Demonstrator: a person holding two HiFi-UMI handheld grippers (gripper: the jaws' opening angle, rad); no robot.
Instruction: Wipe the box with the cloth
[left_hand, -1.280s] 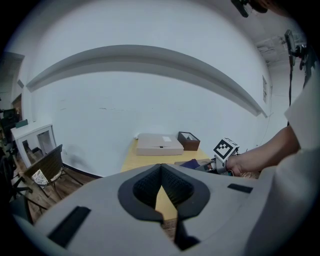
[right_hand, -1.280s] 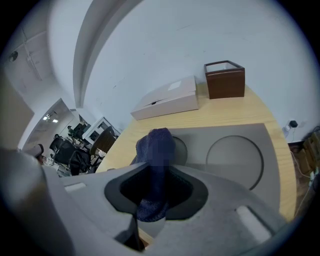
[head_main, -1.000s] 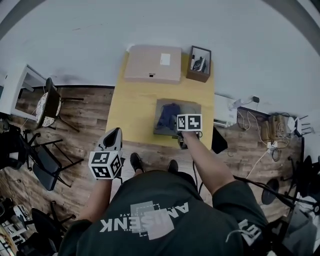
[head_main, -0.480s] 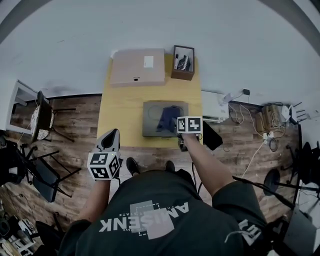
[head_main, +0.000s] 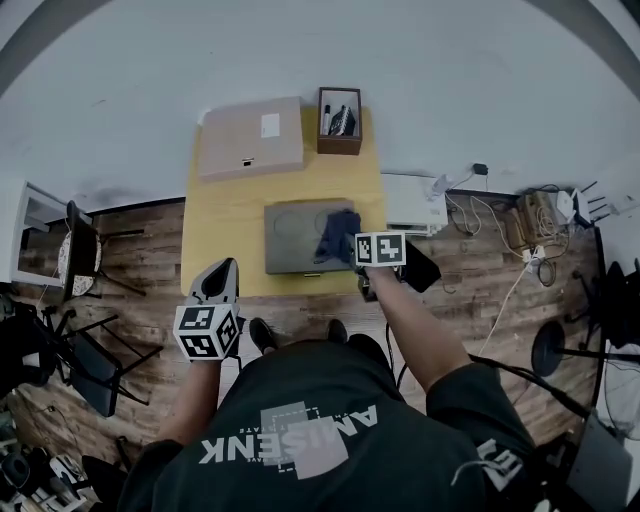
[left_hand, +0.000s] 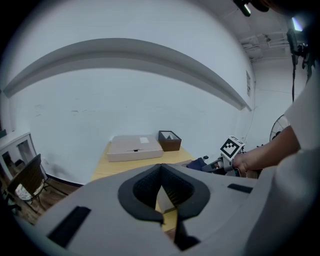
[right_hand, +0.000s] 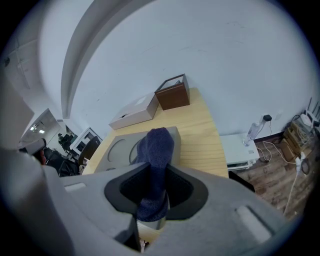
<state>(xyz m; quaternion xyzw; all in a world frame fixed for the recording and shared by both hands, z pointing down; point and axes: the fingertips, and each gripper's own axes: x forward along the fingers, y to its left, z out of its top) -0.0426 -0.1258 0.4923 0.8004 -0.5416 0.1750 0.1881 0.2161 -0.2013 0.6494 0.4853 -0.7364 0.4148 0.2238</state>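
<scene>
Right gripper (right_hand: 154, 185) is clamped on the blue cloth (right_hand: 157, 145), judged soft and light, draped over the rigid grey box's (head_main: 290, 240) right half; left gripper (left_hand: 161, 172) is closed on nothing, well short of the box.

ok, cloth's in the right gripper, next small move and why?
Probably sweep the right gripper leftward across the grey box. Its jaws are shut on the blue cloth, which lies at the box's right end, and the rest of the top is uncovered. The left gripper is shut and empty.
</scene>
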